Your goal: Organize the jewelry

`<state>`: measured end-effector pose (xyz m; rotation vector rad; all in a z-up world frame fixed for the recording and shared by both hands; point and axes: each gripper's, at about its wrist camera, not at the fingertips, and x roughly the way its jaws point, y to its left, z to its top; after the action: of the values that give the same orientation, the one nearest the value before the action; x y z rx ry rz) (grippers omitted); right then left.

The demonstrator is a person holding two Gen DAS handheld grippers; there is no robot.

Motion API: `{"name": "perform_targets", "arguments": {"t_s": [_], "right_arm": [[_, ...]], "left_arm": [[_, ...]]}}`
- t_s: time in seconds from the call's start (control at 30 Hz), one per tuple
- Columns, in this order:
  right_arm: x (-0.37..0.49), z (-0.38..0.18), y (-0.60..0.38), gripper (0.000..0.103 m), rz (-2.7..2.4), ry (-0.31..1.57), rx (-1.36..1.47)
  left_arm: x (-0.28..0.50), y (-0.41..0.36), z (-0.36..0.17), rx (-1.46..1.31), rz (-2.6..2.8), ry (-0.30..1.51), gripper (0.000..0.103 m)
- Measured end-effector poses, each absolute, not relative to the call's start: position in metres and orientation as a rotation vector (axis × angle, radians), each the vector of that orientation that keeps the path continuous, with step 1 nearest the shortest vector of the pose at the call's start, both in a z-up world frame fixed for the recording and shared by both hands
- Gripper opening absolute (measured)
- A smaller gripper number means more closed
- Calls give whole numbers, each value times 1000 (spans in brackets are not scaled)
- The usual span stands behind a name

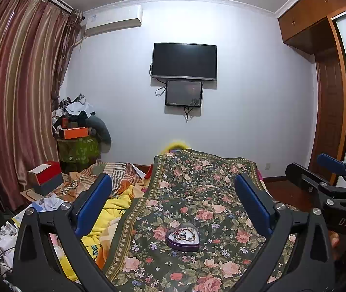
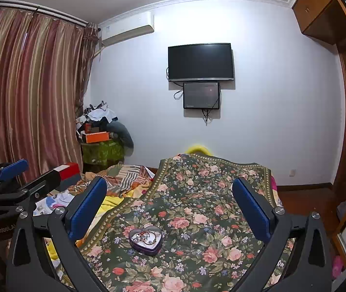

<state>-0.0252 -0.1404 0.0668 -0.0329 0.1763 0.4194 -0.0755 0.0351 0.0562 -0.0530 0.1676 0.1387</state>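
A: Jewelry [image 1: 183, 235] sits in a heart-shaped purple tin [image 1: 182, 242], lid off, on the floral cloth [image 1: 197, 194] spread over the bed. Beads and a reddish cord lie tangled inside it; I cannot make out the single pieces.

B: Where are the grippers?

A: Both hang above the cloth, short of the tin and touching nothing. The left gripper [image 1: 173, 197] has its jaws spread wide, blue pads [image 1: 92, 204] well apart, and the tin shows low between them, a little toward the right finger. The right gripper [image 2: 170, 199] is spread just as wide and holds nothing; in its view the tin [image 2: 145, 239] lies nearer the left finger.

B: Do they see each other?

A: Yes. The right gripper [image 1: 328, 177] shows at the right edge of the left wrist view, and the left gripper [image 2: 14, 177] at the left edge of the right wrist view. They are side by side, apart.

B: And round about?

A: Left of the floral cloth lie a yellow blanket [image 1: 117, 206] and a striped patterned one [image 1: 114, 172]. A red and white box [image 1: 45, 170] sits atop a grey one by the striped curtain [image 1: 19, 85]. On the far wall hangs a dark television [image 1: 184, 60] with a smaller screen [image 1: 183, 93] just under it, and an air conditioner [image 1: 113, 20] up near the ceiling. A wooden wardrobe [image 1: 323, 48] stands at the right.
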Motion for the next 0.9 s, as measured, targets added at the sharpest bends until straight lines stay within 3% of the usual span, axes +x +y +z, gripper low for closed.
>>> {"name": "perform_targets", "arguments": {"t_s": [0.9], "right_arm": [[-17,63,-141,103,411,206,-37]], "left_arm": [[-71,34,50,-62,133,188,102]]}}
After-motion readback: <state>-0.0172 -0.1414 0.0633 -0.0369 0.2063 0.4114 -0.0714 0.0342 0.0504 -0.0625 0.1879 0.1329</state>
